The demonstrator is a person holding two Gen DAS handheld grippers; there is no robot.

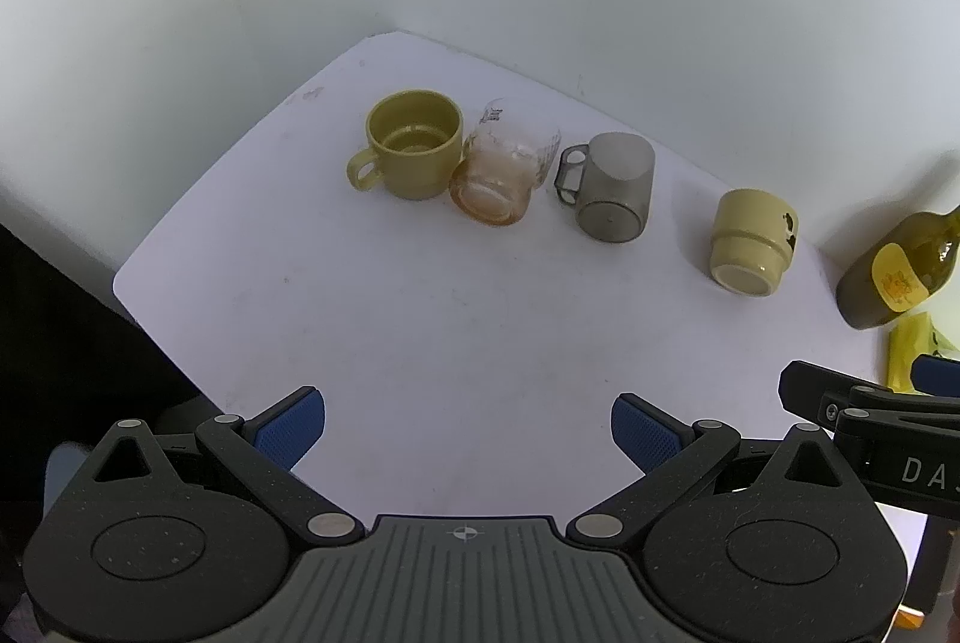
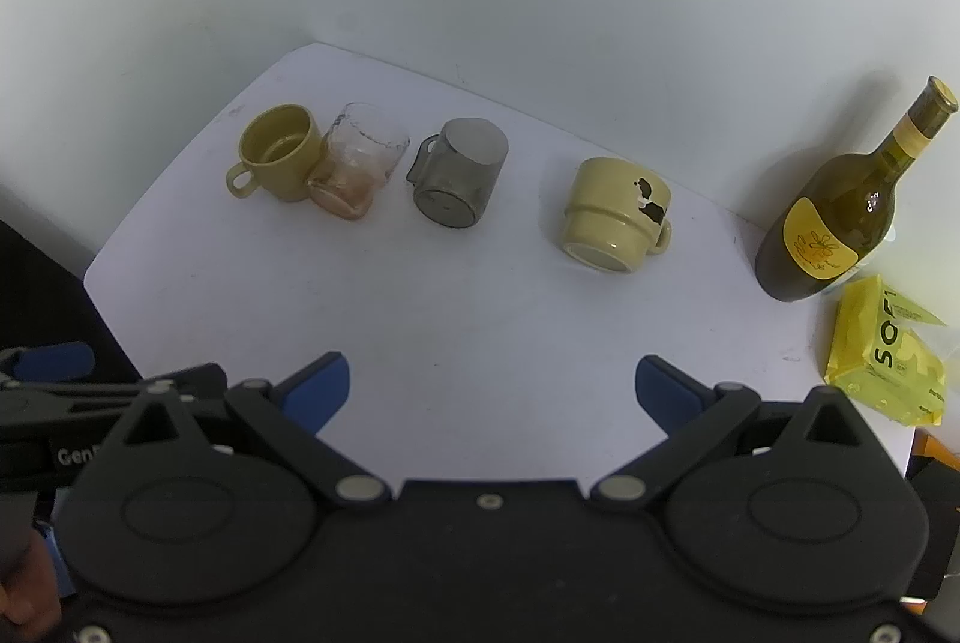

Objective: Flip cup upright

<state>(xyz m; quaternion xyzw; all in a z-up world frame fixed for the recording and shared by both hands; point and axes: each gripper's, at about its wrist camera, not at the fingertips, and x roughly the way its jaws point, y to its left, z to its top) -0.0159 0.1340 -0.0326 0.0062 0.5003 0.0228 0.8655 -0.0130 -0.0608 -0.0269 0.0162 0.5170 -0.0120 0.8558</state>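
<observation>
Across the white worktop [image 2: 480, 319], centre-right of the right wrist view, the pale yellow-green ceramic mug [image 2: 615, 217] lies toppled, base toward the cameras, well apart from both grippers. Right gripper [image 2: 492, 379] looks nearer; left gripper [image 1: 468, 427] too has jaws wide, empty.

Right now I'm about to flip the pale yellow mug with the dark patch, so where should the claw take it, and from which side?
Take the pale yellow mug across its round body, probably coming down from above with the open right claw. It lies on its side with its base toward us. Its handle juts right, low by the table, so seat that finger clear of it.
</observation>
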